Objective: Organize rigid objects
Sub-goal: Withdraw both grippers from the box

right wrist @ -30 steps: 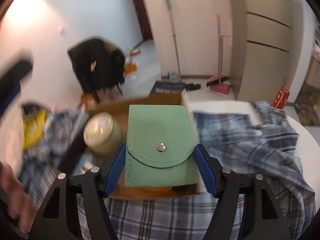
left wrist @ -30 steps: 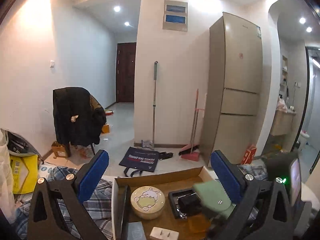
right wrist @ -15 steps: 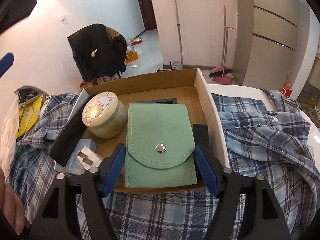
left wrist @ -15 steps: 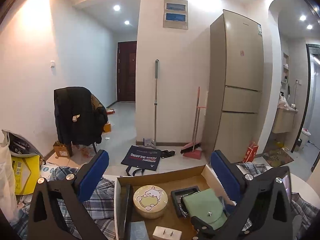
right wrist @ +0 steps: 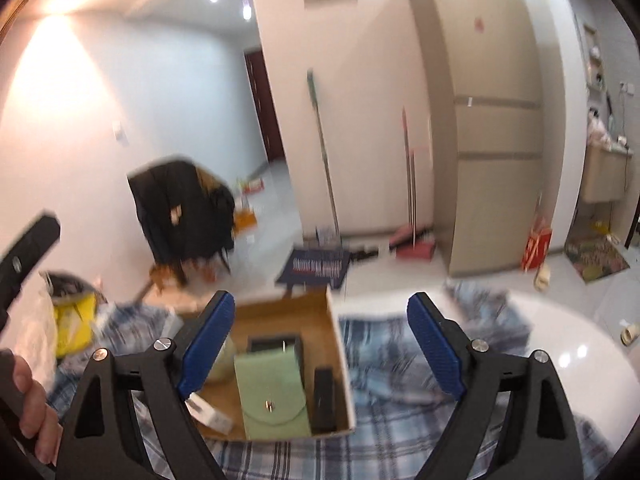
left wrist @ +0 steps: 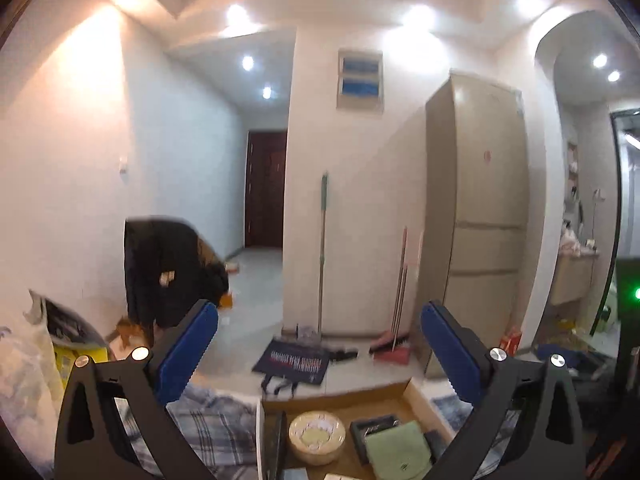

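Note:
A green snap pouch (right wrist: 274, 394) lies flat in the cardboard box (right wrist: 339, 356), beside a black rectangular item (right wrist: 323, 398) and in front of a dark tray (right wrist: 274, 343). My right gripper (right wrist: 320, 346) hangs above the box, its jaws opening wide, with nothing between them. In the left wrist view the same green pouch (left wrist: 398, 454) rests by a round cream tin (left wrist: 317, 436) in the box (left wrist: 424, 400). My left gripper (left wrist: 320, 354) is open and empty, lifted above the box's near side.
The box sits on a blue plaid cloth (right wrist: 400, 412) over a white round table (right wrist: 580, 344). A hand (right wrist: 30, 408) holds the left gripper's handle at the left edge. Beyond stand a chair with a black coat (right wrist: 180, 208), a fridge (right wrist: 492, 120) and brooms (right wrist: 412, 200).
My right gripper let go of the green pouch, which now lies in the box, and rose away with its jaws spread. My left gripper also lifted, so the box sits lower in its view.

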Action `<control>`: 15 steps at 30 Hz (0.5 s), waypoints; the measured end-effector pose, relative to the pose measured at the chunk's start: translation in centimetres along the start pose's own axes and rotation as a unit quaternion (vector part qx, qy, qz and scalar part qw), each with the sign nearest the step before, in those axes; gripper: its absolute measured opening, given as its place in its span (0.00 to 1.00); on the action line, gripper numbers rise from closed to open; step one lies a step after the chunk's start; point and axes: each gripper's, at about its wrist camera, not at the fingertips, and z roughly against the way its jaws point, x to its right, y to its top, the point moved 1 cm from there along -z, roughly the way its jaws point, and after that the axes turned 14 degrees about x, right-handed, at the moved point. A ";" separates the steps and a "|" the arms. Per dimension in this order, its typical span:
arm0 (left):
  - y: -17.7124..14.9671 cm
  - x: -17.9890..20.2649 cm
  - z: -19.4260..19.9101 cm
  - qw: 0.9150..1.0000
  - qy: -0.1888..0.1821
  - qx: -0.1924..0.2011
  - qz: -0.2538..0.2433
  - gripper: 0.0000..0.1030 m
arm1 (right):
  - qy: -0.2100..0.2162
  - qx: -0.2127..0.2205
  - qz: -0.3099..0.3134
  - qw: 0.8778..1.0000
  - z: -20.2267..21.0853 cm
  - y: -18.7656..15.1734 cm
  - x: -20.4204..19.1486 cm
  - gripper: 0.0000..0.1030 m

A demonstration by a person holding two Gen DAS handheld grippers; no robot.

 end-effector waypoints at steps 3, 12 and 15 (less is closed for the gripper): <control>2.4 0.3 2.2 0.999 -0.016 0.034 -0.007 1.00 | -0.010 0.073 -0.002 0.997 3.3 2.6 0.1 0.98; 7.6 0.1 7.5 0.997 -0.028 0.073 0.015 1.00 | -0.025 0.139 0.033 0.989 8.3 5.8 -2.4 0.99; 9.6 0.4 9.7 0.994 -0.028 0.107 0.006 1.00 | -0.046 0.170 0.071 0.982 10.7 7.5 -3.9 0.99</control>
